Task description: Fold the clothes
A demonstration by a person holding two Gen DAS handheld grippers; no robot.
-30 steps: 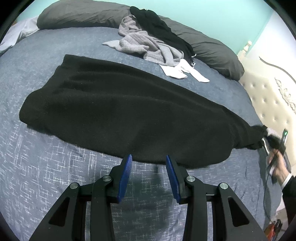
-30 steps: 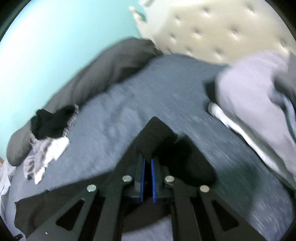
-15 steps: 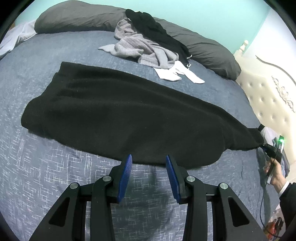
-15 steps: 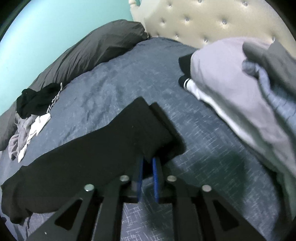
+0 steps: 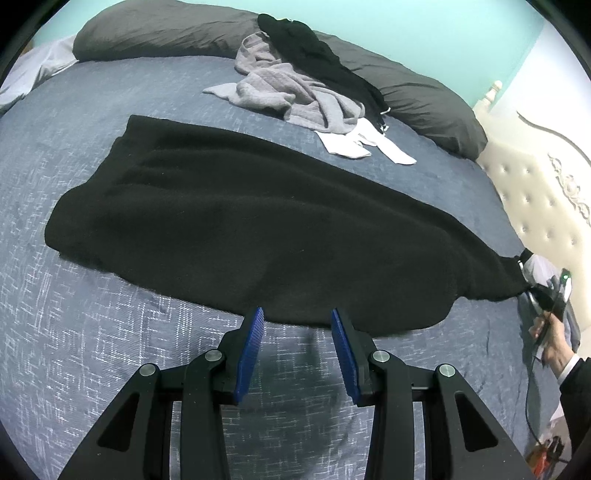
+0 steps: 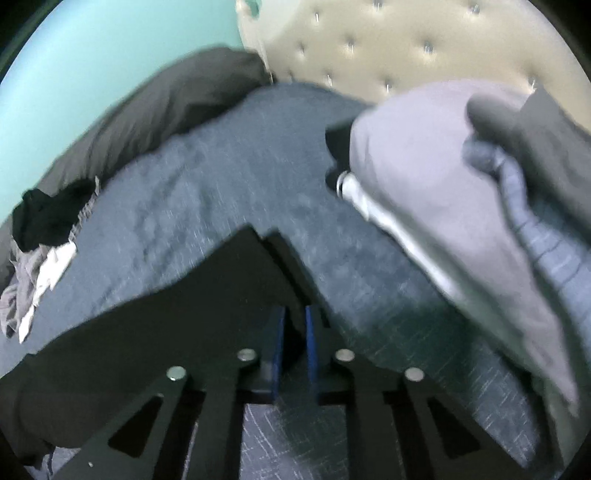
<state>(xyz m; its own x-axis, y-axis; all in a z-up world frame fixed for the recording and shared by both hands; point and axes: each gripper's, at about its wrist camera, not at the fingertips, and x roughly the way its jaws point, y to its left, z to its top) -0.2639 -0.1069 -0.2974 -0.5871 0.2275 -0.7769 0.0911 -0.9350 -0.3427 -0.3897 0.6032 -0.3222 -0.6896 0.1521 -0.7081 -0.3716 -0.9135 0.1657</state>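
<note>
**Black garment laid across a blue bed**

Left wrist view: a black garment (image 5: 236, 225) is spread flat on the blue-grey bedspread (image 5: 74, 332), below a turquoise wall (image 5: 406, 33) and beside a tufted cream headboard (image 5: 535, 206). The left hand-held gripper (image 5: 297, 350) is held partly open over the bedspread, gripping nothing.

Right wrist view, blurred: the right hand-held gripper (image 6: 293, 332) has just been closing and is nearly shut on the garment's end. Folded clothes (image 6: 443, 192) are stacked nearby.
</note>
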